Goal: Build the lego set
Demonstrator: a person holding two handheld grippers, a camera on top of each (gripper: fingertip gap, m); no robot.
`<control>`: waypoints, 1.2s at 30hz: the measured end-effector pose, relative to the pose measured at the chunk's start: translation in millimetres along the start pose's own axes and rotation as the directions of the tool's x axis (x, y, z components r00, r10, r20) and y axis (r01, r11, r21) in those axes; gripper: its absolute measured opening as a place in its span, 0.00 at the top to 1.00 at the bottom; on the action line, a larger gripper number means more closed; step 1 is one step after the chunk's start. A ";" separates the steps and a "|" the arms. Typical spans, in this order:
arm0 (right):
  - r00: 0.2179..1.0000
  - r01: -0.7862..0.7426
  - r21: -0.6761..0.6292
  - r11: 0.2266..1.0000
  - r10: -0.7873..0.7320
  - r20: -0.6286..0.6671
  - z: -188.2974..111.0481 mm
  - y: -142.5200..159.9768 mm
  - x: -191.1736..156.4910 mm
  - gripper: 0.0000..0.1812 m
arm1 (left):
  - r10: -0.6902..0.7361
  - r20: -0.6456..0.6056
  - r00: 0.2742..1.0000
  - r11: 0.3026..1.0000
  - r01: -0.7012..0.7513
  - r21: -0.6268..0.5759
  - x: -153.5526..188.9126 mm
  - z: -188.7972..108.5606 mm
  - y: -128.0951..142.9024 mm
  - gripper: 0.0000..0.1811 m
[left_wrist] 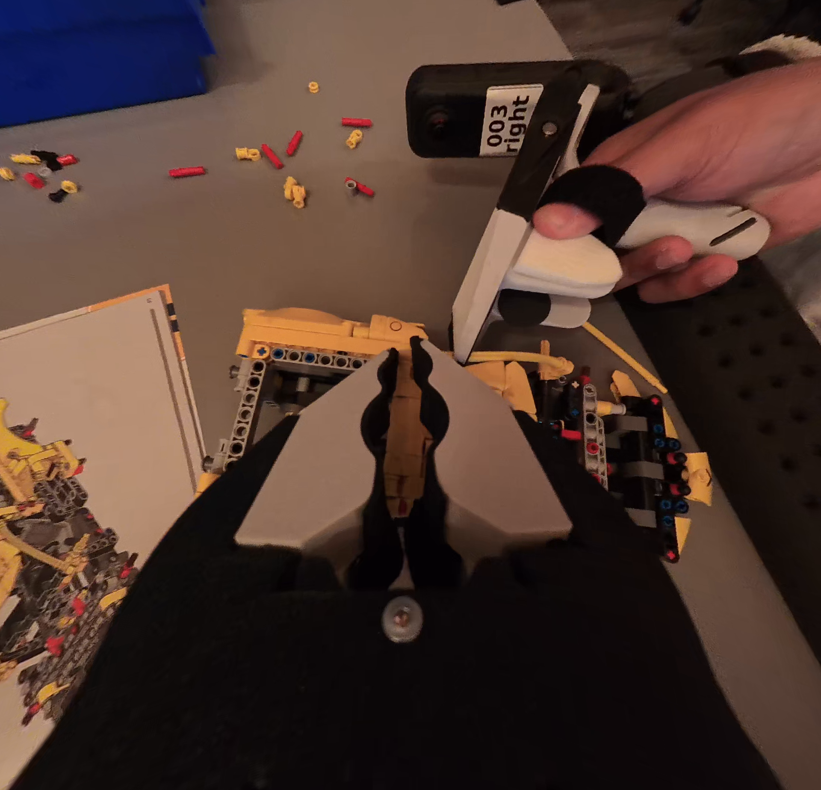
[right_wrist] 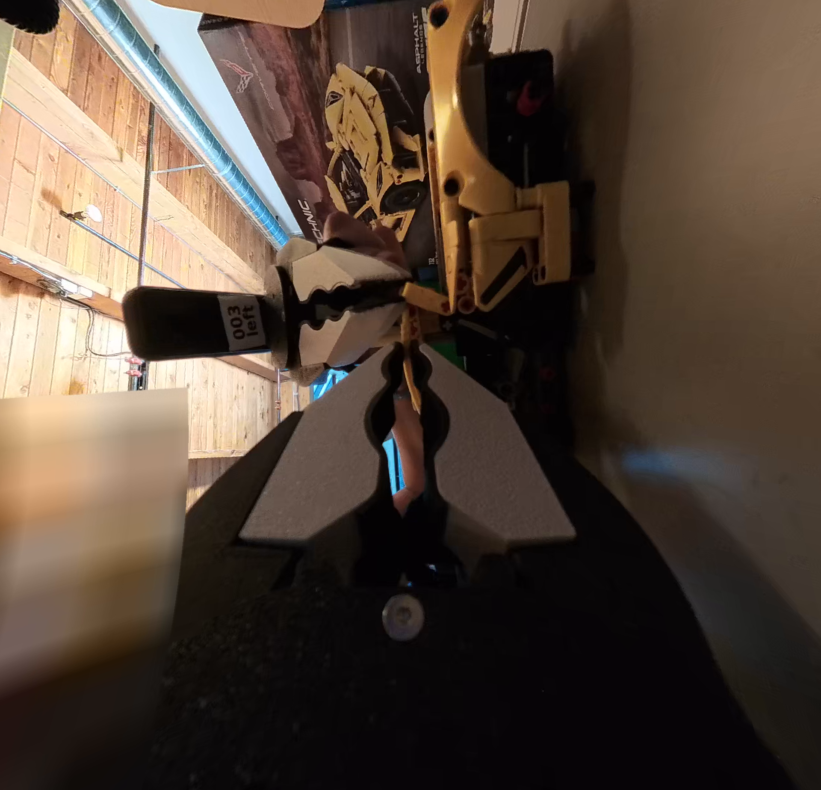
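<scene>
Jaws, left: left gripper closed narrow on a yellow sub-assembly that runs lengthways between its pads.
Jaws, right: right gripper pinched on a thin yellow hose; in the left wrist view its tips come down just beside the left tips.
Model: yellow car chassis lies on the grey worktop under both grippers, near the worktop's right edge.
Hose run: the hose curves off over the chassis toward that edge.
Manual: instruction booklet open just left of the chassis.
Loose stock: red and yellow pins scattered toward the far side.
Handling note: judged a seating step; hold the sub-assembly steady with the left, feed the hose end straight along its socket, press gently so it does not kink.
</scene>
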State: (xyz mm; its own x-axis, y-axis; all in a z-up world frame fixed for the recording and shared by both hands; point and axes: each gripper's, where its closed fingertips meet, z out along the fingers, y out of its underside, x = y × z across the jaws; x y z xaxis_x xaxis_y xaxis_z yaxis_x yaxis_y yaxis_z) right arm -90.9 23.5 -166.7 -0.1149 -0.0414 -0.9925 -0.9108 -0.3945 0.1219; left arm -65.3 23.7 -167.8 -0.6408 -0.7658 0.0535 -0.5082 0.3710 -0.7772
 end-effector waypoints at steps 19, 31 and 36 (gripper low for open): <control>0.998 0.068 -0.018 0.998 -0.069 -0.015 -3.3 -5.8 0.1 0.99 | -0.307 -0.262 0.915 0.927 0.350 0.133 -11.1 -1.0 -10.7 0.93; 0.994 0.100 0.030 0.995 -0.099 -0.049 -4.1 -9.0 3.0 0.99 | -0.323 -0.239 0.916 0.937 0.346 0.058 -6.4 3.7 -4.5 0.96; 0.979 0.191 0.048 0.980 -0.187 -0.081 -5.9 -10.4 0.5 0.99 | -0.292 -0.218 0.931 0.949 0.311 0.060 -5.4 3.5 -4.4 0.96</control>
State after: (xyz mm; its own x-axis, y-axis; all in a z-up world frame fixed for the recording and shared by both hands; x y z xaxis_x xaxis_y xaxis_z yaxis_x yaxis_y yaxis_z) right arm -79.1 22.1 -168.5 0.0898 -0.0408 -0.9951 -0.9340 -0.3504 -0.0699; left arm -57.6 24.4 -166.9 -0.5739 -0.7072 0.4129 -0.6470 0.0825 -0.7580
